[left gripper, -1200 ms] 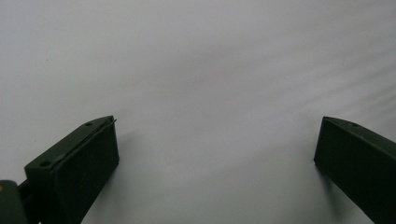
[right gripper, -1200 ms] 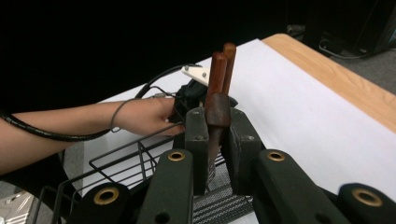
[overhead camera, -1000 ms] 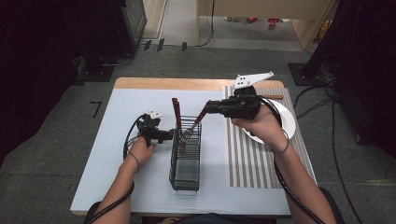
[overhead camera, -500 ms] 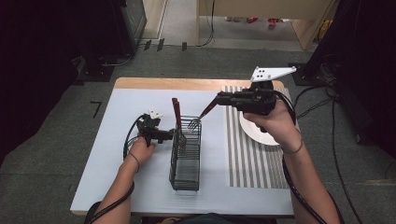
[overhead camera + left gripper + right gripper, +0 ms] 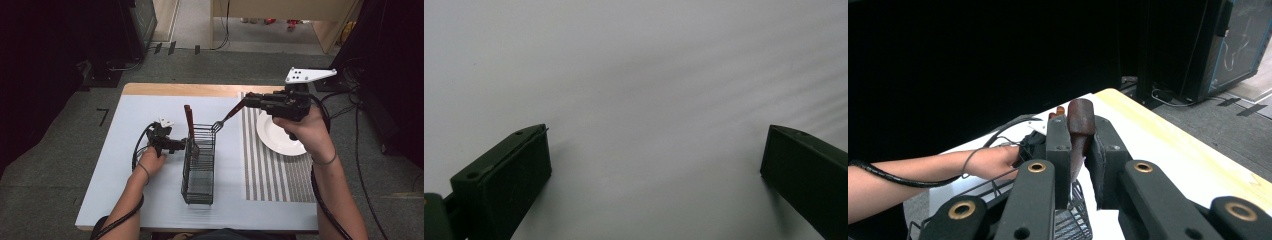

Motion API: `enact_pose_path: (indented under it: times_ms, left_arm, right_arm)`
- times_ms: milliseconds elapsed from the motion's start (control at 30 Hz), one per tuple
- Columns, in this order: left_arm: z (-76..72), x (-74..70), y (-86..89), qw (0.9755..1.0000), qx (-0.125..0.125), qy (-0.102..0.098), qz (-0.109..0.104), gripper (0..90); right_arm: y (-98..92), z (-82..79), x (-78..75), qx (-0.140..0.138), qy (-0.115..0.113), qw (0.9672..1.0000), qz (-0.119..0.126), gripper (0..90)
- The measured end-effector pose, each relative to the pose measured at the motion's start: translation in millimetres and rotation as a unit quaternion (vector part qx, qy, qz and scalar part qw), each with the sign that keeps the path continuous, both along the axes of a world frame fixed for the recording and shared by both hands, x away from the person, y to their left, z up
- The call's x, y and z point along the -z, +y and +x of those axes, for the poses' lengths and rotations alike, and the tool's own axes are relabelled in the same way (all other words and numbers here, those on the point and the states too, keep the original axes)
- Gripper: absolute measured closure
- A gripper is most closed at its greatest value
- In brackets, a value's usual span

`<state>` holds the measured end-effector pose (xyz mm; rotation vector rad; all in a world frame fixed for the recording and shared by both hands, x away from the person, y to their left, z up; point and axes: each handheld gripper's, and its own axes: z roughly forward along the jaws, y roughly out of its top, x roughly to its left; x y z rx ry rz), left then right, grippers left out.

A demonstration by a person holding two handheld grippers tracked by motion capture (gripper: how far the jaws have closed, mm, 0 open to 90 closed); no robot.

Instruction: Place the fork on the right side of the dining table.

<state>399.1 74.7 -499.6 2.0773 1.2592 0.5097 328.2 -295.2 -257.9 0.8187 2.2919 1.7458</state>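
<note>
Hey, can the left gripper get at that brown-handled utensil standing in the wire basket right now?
Probably yes. The left gripper sits open on the table right beside the wire basket, and the brown-handled utensil sticks up above the rim at that near corner. Nothing lies between them; the right gripper holds a fork off to the other side.

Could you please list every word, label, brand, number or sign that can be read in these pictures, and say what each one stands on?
None: no readable text anywhere.
The black wire cutlery basket, the round white plate, the brown-handled fork held by the right gripper, and the open left gripper carry no lettering.
The black angular mark on the grey carpet looks like tape, not a character.
</note>
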Motion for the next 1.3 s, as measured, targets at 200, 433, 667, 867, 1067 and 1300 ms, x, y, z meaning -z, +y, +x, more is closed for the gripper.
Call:
enact_pose_path:
  times_ms: [200,433,667,867,1067,1300]
  left_arm:
    - [0.0,-0.1,0.1,1.0000,0.000,0.001,0.000,0.0]
    - [0.0,0.0,0.0,1.0000,0.000,0.000,0.000,0.0]
    - [0.0,0.0,0.0,1.0000,0.000,0.000,0.000,0.0]
    - [-0.1,0.0,0.0,1.0000,0.000,0.000,0.000,0.0]
    - [0.0,0.0,0.0,1.0000,0.000,0.000,0.000,0.0]
    - [0.0,0.0,0.0,1.0000,0.000,0.000,0.000,0.0]
  right_arm:
    - [-9.0,-1.3,-0.3,0.011,0.001,0.9999,0.005,81.2]
    - [-20.6,-3.0,3.7,0.028,0.008,0.9996,-0.001,81.2]
    - [-25.2,-6.8,14.2,0.036,0.022,0.9989,-0.018,81.2]
    - [-30.1,-7.7,21.7,0.043,0.031,0.9982,-0.028,81.2]
    - [-29.9,-9.5,33.3,0.045,0.039,0.9975,-0.038,81.2]
    - [-33.3,-12.0,44.0,0.051,0.047,0.9964,-0.047,81.2]
